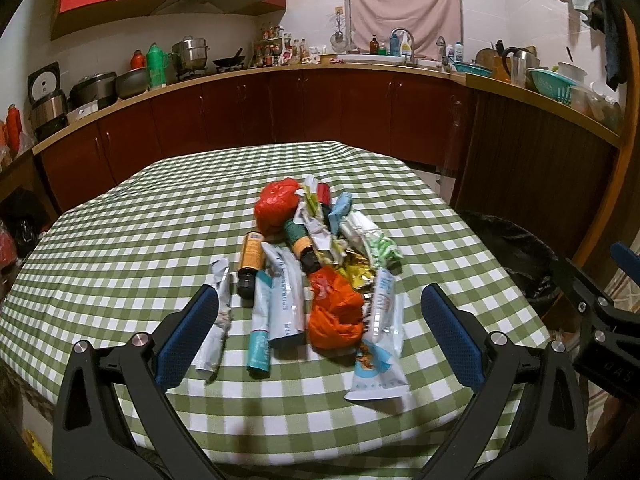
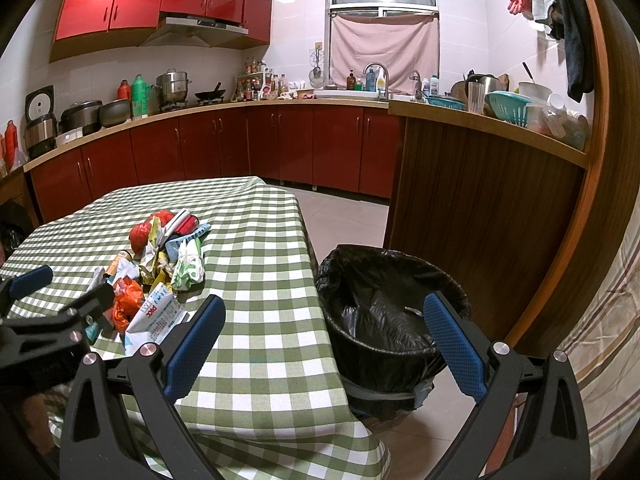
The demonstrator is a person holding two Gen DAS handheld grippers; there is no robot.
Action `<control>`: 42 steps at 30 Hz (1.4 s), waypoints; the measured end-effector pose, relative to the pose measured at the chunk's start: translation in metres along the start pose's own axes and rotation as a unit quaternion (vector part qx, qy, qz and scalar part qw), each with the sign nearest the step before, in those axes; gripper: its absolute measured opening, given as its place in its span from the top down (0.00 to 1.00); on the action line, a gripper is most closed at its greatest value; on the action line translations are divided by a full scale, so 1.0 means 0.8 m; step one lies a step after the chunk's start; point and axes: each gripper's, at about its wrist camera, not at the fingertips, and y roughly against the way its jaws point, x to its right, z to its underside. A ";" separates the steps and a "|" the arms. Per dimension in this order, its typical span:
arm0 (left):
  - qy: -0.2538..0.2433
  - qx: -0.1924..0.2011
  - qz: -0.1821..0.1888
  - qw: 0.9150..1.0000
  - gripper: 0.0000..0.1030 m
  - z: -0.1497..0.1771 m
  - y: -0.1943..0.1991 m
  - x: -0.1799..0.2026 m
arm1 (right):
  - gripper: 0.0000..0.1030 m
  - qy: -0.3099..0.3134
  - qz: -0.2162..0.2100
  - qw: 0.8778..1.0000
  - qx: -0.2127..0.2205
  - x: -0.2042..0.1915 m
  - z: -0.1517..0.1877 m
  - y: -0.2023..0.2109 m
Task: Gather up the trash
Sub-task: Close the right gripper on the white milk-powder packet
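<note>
Over the near edge of the table point(image 1: 120, 240), held the left gripper point(image 1: 320, 292) low, with jaws wide apart and nothing between them. Saw the trash heap point(image 1: 320, 248) straight ahead at 12 o'clock, lying on the green checked cloth, its near end reaching in between the blue fingers point(image 1: 200, 320). Found at the far end of the heap a red plastic bag point(image 1: 276, 204), and at the near end an orange plastic bag point(image 1: 336, 312). Noted a brown bottle point(image 1: 252, 264) with an orange label at 11 o'clock from the orange bag, lying on its side, and a teal tube point(image 1: 260, 336) just beside that bottle's cap, closer to the camera. Saw a white and blue wrapper point(image 1: 376, 352) touching the orange bag at 4 o'clock, and a crumpled white wrapper point(image 1: 218, 320) lying against the left finger.

Held the right gripper point(image 2: 325, 299) at the table's right edge, jaws also wide apart and empty, one finger over the cloth and the other over the bin. Saw the bin point(image 2: 360, 272), lined with a black bag, standing on the floor just beside the table, at 1 o'clock in the right wrist view. Could not tell what was inside it. Kept both grippers near each other, not touching.
</note>
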 end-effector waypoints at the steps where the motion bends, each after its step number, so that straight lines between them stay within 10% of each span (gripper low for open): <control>1: 0.000 0.000 -0.003 1.000 0.04 0.000 -0.001 -0.004 | 0.06 0.001 -0.001 1.000 -0.003 -0.001 0.002 -0.002; 14: 0.000 -0.029 -0.060 0.998 0.20 0.006 -0.014 -0.079 | 0.08 0.014 -0.045 0.998 -0.031 -0.054 0.001 -0.012; 21: 0.016 -0.036 -0.075 0.996 0.24 0.012 -0.018 -0.117 | 0.41 0.035 -0.094 0.993 -0.059 -0.108 0.004 -0.021; 42: 0.028 -0.053 -0.061 0.996 0.23 0.024 -0.031 -0.131 | 0.46 0.053 -0.083 0.987 -0.128 -0.139 0.029 -0.050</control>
